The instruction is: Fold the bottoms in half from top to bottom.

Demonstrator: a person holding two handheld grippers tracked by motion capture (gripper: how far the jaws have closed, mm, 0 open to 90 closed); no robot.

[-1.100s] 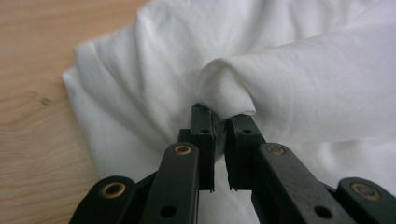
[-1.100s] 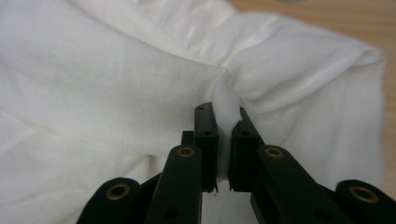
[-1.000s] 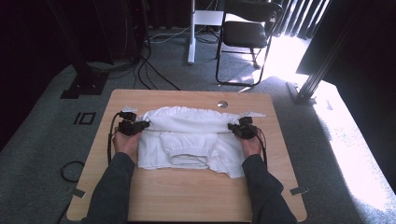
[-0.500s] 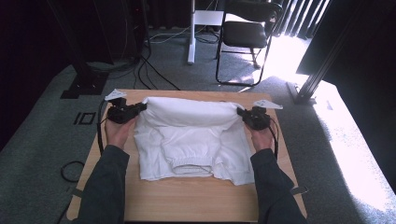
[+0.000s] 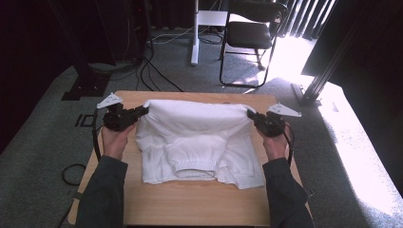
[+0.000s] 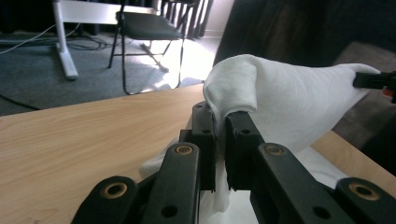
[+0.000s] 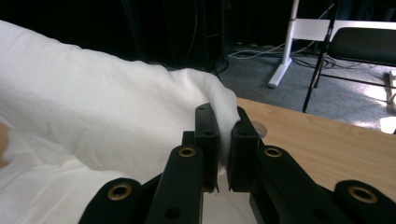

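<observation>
High view first: a white garment (image 5: 195, 142), a sweatshirt by the look of its ribbed band, lies spread on the wooden counter (image 5: 190, 204), and its far edge is lifted off the wood and stretched taut between two grippers. The left gripper (image 5: 141, 112) has the far-left corner, and the right gripper (image 5: 251, 115) has the far-right one. The rest of the cloth hangs down from that raised edge and lies on the counter toward the person, with a folded-in part showing near the middle.

From the left gripper view, the jaws are clamped tight on a bunched corner of white fabric (image 6: 261, 93), which rises above them and runs off to the right. The right gripper view tells the same story: jaws pinched closed on a fold of cloth (image 7: 140, 112) that drapes away to the left.

I'd judge the fold is only partway done. Both corners are secured and lifted, but the raised edge has not been laid over onto the near part, so the carry-over, the release and any smoothing are left.

Both forearms reach forward in dark sleeves (image 5: 102, 194), spread wide to either side of the garment, with hands (image 5: 114, 140) low behind the grippers and wrists roughly level.
</observation>
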